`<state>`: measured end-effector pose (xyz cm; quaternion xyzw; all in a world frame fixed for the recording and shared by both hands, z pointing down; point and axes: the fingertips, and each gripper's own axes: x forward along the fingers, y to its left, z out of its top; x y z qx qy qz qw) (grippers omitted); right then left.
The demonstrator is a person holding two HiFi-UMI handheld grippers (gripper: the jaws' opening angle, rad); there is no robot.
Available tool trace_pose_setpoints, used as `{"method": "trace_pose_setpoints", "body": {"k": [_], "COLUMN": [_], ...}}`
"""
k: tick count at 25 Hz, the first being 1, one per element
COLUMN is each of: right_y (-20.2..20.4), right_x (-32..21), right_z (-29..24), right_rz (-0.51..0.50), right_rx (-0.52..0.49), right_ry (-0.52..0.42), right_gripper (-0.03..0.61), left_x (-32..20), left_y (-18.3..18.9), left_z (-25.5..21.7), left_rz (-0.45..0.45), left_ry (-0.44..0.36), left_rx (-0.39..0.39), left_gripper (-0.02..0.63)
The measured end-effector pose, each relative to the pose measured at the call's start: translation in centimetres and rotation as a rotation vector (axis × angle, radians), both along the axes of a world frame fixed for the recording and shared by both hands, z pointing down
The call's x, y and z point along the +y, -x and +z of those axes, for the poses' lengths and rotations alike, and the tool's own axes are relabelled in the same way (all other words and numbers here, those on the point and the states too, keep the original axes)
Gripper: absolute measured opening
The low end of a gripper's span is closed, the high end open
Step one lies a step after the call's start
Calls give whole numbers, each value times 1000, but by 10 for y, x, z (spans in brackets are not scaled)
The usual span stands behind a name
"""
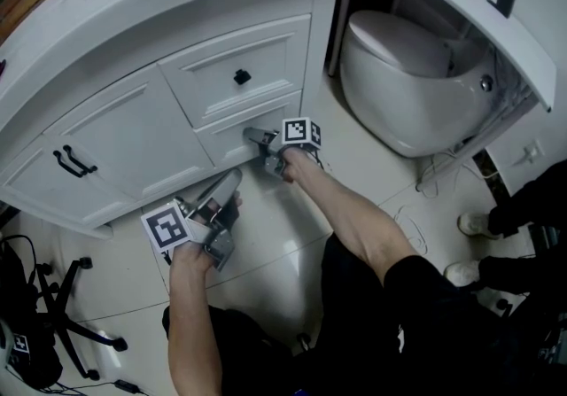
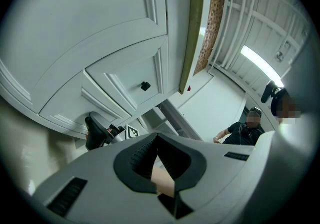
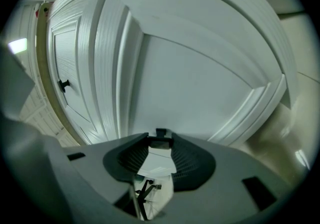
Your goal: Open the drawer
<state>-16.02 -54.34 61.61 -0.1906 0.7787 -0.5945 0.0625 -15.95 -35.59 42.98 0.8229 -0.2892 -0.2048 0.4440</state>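
Observation:
The white vanity's lower drawer [image 1: 232, 139] sits flush under the upper drawer [image 1: 235, 62]. My right gripper [image 1: 254, 135] points level at the lower drawer's front. In the right gripper view its pads [image 3: 187, 160] close on a small dark knob [image 3: 161, 134] in the middle of the drawer panel [image 3: 200, 82]. My left gripper [image 1: 232, 180] hovers lower left over the floor, off the cabinet, its jaws together and holding nothing. The left gripper view looks up at the upper drawer's black knob [image 2: 145, 85] and at the right gripper [image 2: 95, 132].
A cabinet door with a black bar handle [image 1: 75, 160] is left of the drawers. A toilet [image 1: 416, 75] stands to the right. A chair base [image 1: 66, 301] lies on the tiled floor at lower left. A person's shoes [image 1: 477, 226] are at right; another person [image 2: 245, 129] sits farther off.

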Motion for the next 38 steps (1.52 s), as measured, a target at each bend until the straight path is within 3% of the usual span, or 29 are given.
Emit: {"method": "trace_pose_setpoints", "body": {"k": [21, 38], "right_y": [-2, -11], "right_x": [4, 35], "right_z": [-1, 1], "right_rz": [-27, -119], "right_rx": [25, 65], "right_ry": [-24, -18], "right_gripper": [150, 150], "left_x": [-2, 8], "left_y": [-4, -11], "left_z": [-4, -11], "left_rz": [12, 11], "left_ry": [-10, -15], "left_rx": [-6, -4], "left_gripper": [-11, -11]}}
